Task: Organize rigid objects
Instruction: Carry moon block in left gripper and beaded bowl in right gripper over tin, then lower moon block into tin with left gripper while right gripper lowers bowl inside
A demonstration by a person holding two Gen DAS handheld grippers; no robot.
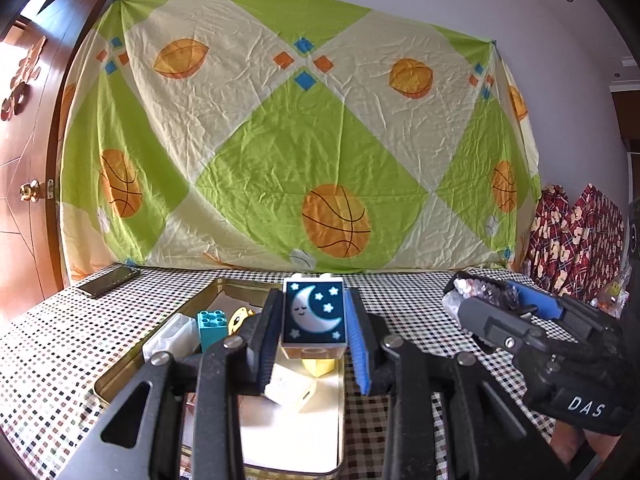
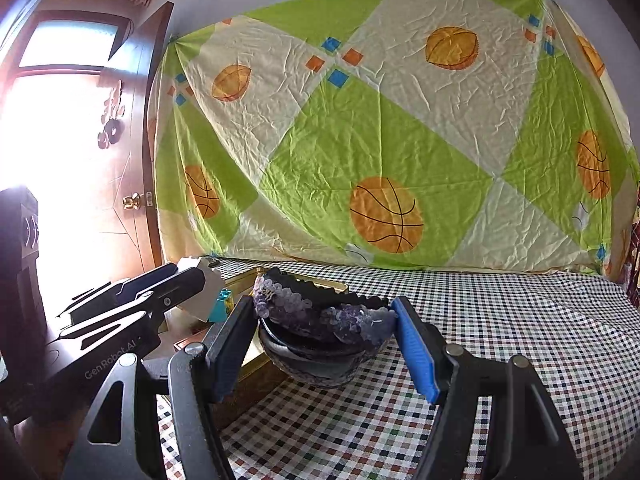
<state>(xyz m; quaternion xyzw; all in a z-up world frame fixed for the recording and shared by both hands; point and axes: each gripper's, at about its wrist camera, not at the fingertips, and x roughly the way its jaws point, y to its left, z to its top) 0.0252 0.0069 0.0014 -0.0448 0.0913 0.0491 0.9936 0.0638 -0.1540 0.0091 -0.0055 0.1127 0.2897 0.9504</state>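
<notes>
my left gripper (image 1: 314, 334) clamps white moon-print toy block (image 1: 313, 314) above gold metal tin (image 1: 120, 376). right gripper (image 2: 324, 344) grasps purple sequinned headband (image 2: 320, 316) just beside tin, over checked tablecloth (image 2: 520, 320).

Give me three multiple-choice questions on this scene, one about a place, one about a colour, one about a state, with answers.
1. Where is the teal brick?
A. in the tin
B. on the phone
C. in the right claw

2. What colour is the moon block's picture background?
A. red
B. dark blue
C. green

3. What is the left claw doing?
A. standing open, empty
B. gripping the moon block
C. gripping the phone

Answers: A, it stands inside the tin's wall; B, navy behind the moon; B, both pads press the block's sides.
</notes>
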